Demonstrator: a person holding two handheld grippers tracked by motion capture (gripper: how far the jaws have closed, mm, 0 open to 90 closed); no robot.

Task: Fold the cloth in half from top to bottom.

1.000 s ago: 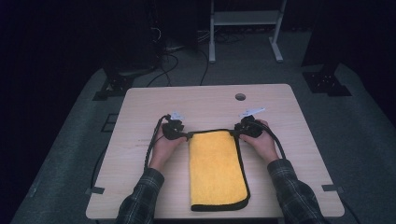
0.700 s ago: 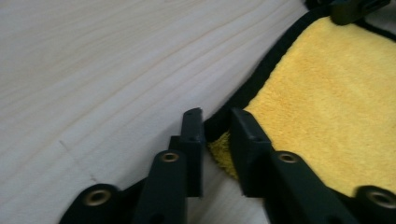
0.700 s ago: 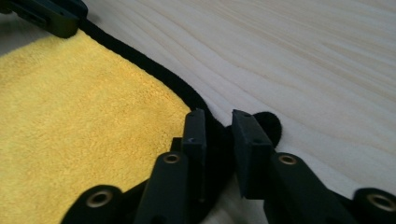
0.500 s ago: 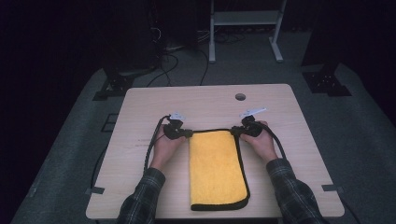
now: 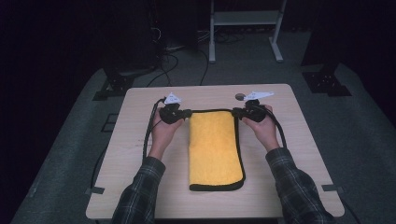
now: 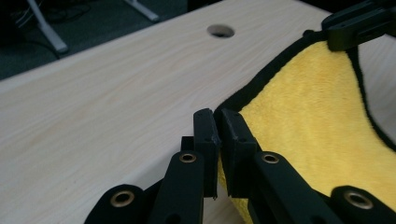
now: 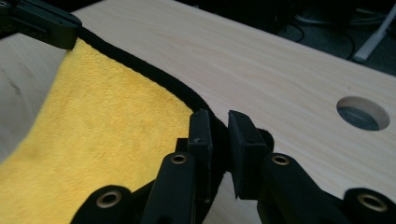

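Dark lab; cables [image 5: 173,58]; equipment stand [image 5: 243,18]

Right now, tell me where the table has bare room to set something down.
Bare wood lies left of the left tool, right of the right tool, and along the far edge by the round hole. The middle is crowded: the yellow towel, both tools shut on its far corners, and the forearms beside it.

A wooden table [image 5: 140,140] with a yellow towel [image 5: 215,149] lying down its middle, from near the far edge almost to the near edge. Bare wood runs wide on both sides of the towel and along the far edge, broken there by one round hole [image 5: 239,97] (right of centre). The left gripper [image 5: 186,113] and right gripper [image 5: 235,112] occupy the towel's two far corners, forearms crossing the near side strips.
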